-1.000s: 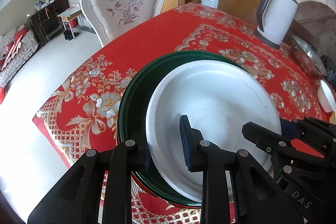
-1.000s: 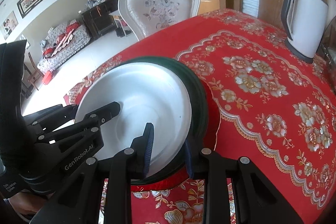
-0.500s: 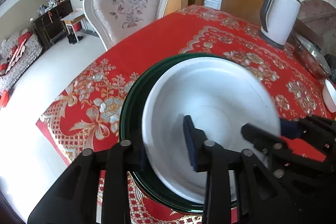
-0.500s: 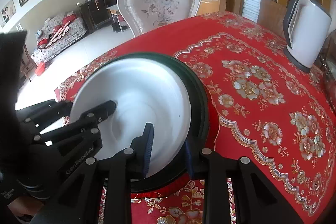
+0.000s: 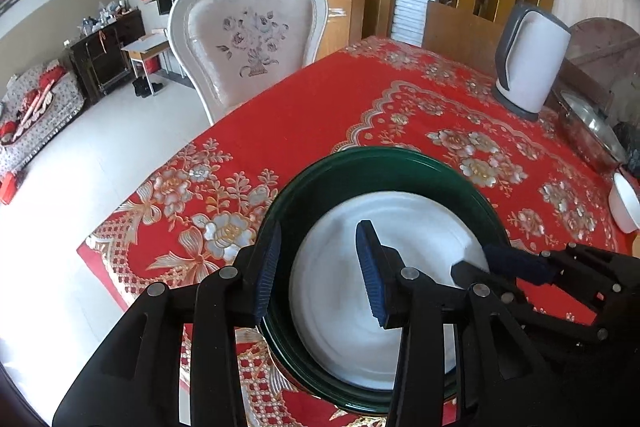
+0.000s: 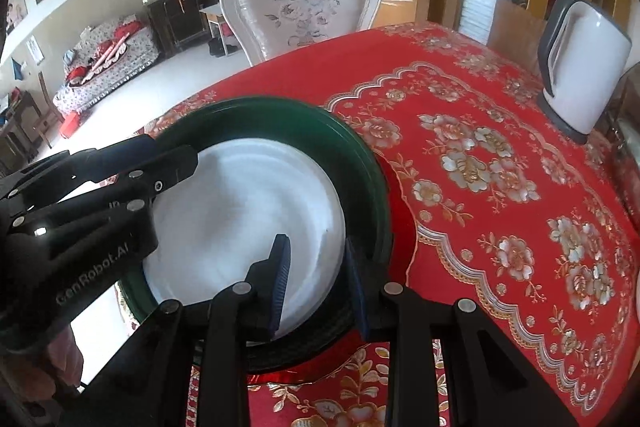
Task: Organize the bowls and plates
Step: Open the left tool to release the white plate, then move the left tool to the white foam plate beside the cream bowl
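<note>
Red cloth with gold and silver flowers covers the surface [image 5: 328, 115], a pale carved chair [image 5: 248, 43] stands at its far edge and a white kettle [image 5: 528, 63] sits off to the right. Near the front edge a white plate [image 5: 340, 303] now lies flat inside a wider dark green plate [image 5: 380, 163], the two nested. The left gripper [image 5: 318, 267] has just been opening: its jaws straddle the left rims of both plates with clear gaps at the pads, so it has let go. The right gripper [image 6: 316, 283] is clenched on the right rim of the white plate, one pad inside the dish and the other wedged between its edge and the green wall. To my eye the stacking step is nearly finished; the white plate is seated and only needs releasing. Next the right jaws should spread, and both tools should lift straight up and back so neither finger catches a rim and drags the stack toward the edge. A small white bowl [image 5: 624, 203] at the far right looks like the next piece to collect.
</note>
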Action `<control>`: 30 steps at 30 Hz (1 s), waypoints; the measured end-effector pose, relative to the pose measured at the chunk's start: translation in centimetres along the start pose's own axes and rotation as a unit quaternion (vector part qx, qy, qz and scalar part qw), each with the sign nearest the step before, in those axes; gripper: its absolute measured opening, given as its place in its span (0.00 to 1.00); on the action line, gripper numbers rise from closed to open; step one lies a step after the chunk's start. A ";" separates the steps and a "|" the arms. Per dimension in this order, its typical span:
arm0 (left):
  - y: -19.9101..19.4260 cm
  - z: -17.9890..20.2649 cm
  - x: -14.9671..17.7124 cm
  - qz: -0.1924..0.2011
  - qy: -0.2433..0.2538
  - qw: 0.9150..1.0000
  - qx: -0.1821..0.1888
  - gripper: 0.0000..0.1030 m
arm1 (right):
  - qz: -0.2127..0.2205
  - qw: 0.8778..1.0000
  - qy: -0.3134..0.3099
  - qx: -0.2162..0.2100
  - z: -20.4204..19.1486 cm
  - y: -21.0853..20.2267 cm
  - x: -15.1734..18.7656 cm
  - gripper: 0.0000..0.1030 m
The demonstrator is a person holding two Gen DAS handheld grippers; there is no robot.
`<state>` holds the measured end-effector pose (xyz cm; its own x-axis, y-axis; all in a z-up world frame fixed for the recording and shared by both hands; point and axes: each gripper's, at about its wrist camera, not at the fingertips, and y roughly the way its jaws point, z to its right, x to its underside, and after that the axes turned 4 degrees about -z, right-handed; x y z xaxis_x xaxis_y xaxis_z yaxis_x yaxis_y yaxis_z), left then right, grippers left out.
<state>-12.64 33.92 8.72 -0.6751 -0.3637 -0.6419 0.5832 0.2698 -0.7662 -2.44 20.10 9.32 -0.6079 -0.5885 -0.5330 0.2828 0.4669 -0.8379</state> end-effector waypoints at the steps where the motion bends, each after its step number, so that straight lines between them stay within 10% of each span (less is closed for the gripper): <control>1: 0.0 0.0 0.0 -0.001 -0.001 1.000 0.001 0.38 | 0.008 1.000 0.005 -0.005 0.1 -0.2 0.0 0.27; 15: -0.8 5.4 0.1 -0.002 0.039 0.998 0.043 0.38 | 0.059 0.996 0.058 -0.016 3.6 -4.1 0.7 0.42; 30: -0.8 21.0 -0.3 -0.020 0.149 0.980 0.128 0.49 | 0.081 0.979 0.180 0.050 16.4 -9.3 5.6 0.42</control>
<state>-3.42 15.07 10.15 -0.7792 -0.0828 -0.6213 0.6225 0.0144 -0.7825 3.65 1.59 12.21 -0.7655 -0.2327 -0.5999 0.4584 0.4571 -0.7622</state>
